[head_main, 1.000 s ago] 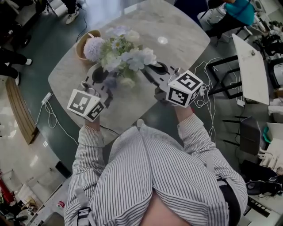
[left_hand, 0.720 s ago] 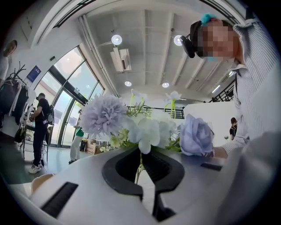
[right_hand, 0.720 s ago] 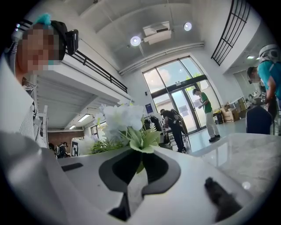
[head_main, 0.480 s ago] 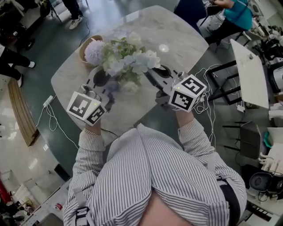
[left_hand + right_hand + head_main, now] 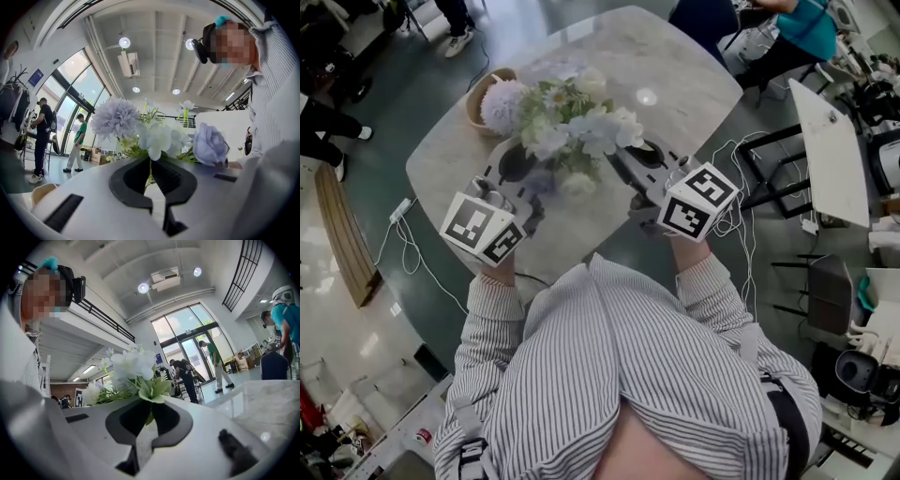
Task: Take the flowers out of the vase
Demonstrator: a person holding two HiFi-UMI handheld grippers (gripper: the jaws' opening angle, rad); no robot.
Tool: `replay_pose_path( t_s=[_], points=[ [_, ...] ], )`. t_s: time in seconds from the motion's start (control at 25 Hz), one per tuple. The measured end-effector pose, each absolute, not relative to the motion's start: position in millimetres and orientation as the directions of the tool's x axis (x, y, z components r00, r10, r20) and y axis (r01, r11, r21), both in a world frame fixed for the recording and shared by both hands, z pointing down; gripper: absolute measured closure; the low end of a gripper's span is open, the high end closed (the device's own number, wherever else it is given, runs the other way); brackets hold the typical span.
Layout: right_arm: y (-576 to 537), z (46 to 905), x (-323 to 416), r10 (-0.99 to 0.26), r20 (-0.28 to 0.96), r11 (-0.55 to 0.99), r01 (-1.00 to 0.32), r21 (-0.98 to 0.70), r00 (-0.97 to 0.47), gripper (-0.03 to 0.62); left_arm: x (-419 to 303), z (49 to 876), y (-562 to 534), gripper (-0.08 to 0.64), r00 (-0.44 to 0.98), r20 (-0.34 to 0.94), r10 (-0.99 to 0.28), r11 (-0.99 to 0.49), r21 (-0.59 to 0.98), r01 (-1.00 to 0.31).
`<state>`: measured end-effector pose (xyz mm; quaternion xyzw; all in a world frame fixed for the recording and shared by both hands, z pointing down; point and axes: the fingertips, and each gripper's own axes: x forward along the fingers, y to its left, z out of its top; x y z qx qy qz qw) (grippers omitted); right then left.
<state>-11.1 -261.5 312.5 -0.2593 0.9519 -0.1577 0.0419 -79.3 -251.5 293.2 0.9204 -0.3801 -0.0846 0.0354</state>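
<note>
A bunch of artificial flowers [image 5: 572, 127], white, pale blue and lilac with green leaves, hangs over the marble table [image 5: 675, 66]. My left gripper [image 5: 532, 186] comes at it from the left and my right gripper [image 5: 617, 164] from the right. Each is shut on a stem low in the bunch. In the left gripper view a thin green stem [image 5: 150, 174] runs between the black pads, below a lilac pompom [image 5: 112, 117] and a lilac rose [image 5: 210, 143]. The right gripper view shows a stem and leaf [image 5: 149, 416] pinched under white blooms [image 5: 133, 364]. A brown round pot [image 5: 480, 94] stands behind the bunch.
The table edge runs just in front of my body. A cable and plug [image 5: 398, 211] lie on the floor at the left. A black chair and a white side table [image 5: 834, 150] stand at the right. People stand around the far side [image 5: 42, 136].
Both grippers have risen a little with the bunch held between them, which now sits slightly further right of the pot. Over the last half second almost nothing has moved.
</note>
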Motion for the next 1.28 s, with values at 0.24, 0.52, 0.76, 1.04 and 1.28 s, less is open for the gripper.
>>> replay_pose_path(
  t_s=[0.24, 0.52, 0.76, 1.04, 1.28],
  points=[
    [-262, 314, -11, -0.511, 0.002, 0.812, -0.484, -0.325, -0.859, 0.566, -77, 294, -251, 0.538, 0.703, -0.131, -0.699, -0.715, 0.153, -0.682],
    [-263, 314, -11, -0.515, 0.011, 0.811, -0.492, -0.316, -0.857, 0.566, -77, 295, -251, 0.538, 0.702, -0.133, -0.7, -0.714, 0.158, -0.682],
    [-262, 317, -13, -0.516, 0.025, 0.811, -0.497, -0.31, -0.856, 0.568, -78, 295, -251, 0.538, 0.703, -0.134, -0.699, -0.715, 0.16, -0.681],
    [-263, 325, -13, -0.516, 0.044, 0.802, -0.5, -0.327, -0.855, 0.568, -77, 300, -253, 0.538, 0.706, -0.127, -0.697, -0.717, 0.171, -0.676],
    [-264, 330, -14, -0.52, 0.063, 0.794, -0.509, -0.334, -0.852, 0.568, -76, 303, -253, 0.538, 0.709, -0.121, -0.695, -0.718, 0.172, -0.674]
  ],
)
